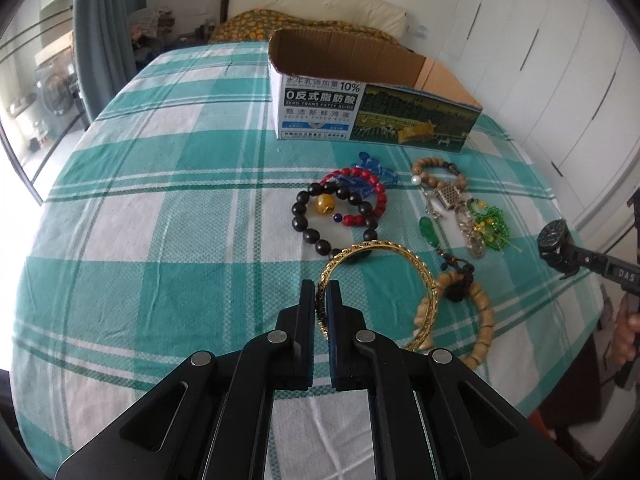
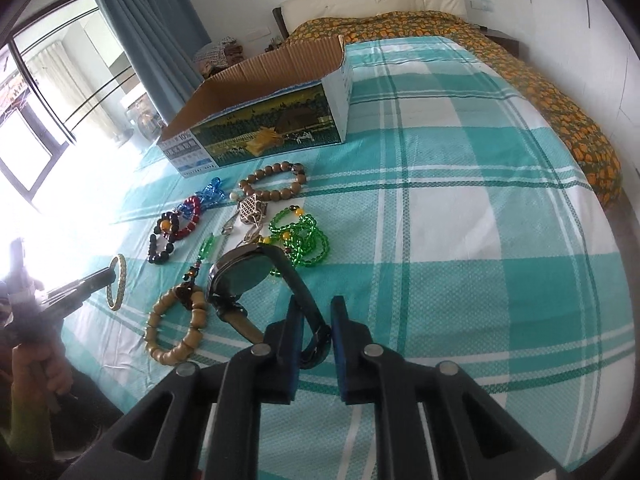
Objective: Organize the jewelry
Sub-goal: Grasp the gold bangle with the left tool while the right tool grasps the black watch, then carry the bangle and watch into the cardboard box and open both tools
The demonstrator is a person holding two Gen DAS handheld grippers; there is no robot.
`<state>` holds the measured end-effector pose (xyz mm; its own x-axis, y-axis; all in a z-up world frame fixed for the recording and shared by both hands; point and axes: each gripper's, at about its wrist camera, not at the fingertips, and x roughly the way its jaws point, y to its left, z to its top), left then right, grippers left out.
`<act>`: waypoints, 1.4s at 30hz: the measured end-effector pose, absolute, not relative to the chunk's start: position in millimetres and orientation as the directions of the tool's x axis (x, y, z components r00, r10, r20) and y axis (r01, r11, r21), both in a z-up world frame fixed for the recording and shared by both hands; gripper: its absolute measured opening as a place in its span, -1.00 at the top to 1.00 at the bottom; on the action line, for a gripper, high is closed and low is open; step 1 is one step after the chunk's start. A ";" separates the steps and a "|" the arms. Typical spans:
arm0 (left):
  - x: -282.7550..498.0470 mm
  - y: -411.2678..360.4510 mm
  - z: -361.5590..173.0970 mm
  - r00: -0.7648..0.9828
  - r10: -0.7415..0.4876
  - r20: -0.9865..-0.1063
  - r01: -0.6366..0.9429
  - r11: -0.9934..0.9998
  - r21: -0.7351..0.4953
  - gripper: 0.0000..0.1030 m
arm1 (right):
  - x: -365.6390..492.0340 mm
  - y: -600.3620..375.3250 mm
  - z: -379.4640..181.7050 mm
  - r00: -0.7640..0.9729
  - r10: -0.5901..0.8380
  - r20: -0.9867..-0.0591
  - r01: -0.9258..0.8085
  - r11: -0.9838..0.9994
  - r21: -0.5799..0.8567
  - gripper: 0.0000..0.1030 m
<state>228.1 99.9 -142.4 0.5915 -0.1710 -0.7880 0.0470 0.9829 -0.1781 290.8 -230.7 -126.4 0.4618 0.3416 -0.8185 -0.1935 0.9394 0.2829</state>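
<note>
My left gripper (image 1: 322,290) is shut on the near rim of a gold bangle (image 1: 384,254), which tilts up off the checked bedspread. From the right wrist view the same bangle (image 2: 117,282) hangs upright in that gripper (image 2: 107,278). My right gripper (image 2: 316,306) is shut on the strap of a black watch (image 2: 240,276), whose dial faces left; in the left wrist view this watch (image 1: 554,240) sits at the tip of the right gripper (image 1: 570,258). An open cardboard box (image 1: 320,112) stands beyond the jewellery.
Loose on the bedspread (image 1: 160,220) lie black beads (image 1: 316,216), red beads (image 1: 376,196), blue beads (image 1: 368,164), a brown bead bracelet (image 1: 436,168), a silver pendant (image 1: 448,196), green beads (image 2: 308,240) and a tan wooden bracelet (image 2: 176,332). The bed's edge runs on the right.
</note>
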 end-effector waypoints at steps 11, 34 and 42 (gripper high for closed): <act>255.2 116.0 -98.9 0.630 -0.241 -0.738 0.054 0.962 -0.267 0.94 | 302.5 -218.1 -108.2 0.467 0.387 -0.795 -0.195 0.922 0.335 0.73; 474.7 90.7 -97.8 0.580 -0.168 -0.797 0.004 0.979 -0.204 0.88 | 555.4 -125.2 -107.5 0.435 0.355 -0.827 -0.193 0.934 0.300 0.71; 433.1 87.6 -89.6 0.649 -0.028 -0.761 -0.039 0.997 -0.070 -0.62 | 525.4 -138.7 -96.4 0.534 0.321 -0.782 -0.199 0.947 0.253 -0.13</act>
<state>433.1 87.6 -89.6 0.6486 -0.0284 -0.7606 -0.0387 0.9968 -0.0702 525.4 -138.7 -96.4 0.5341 0.3215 -0.7819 -0.1992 0.9467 0.2532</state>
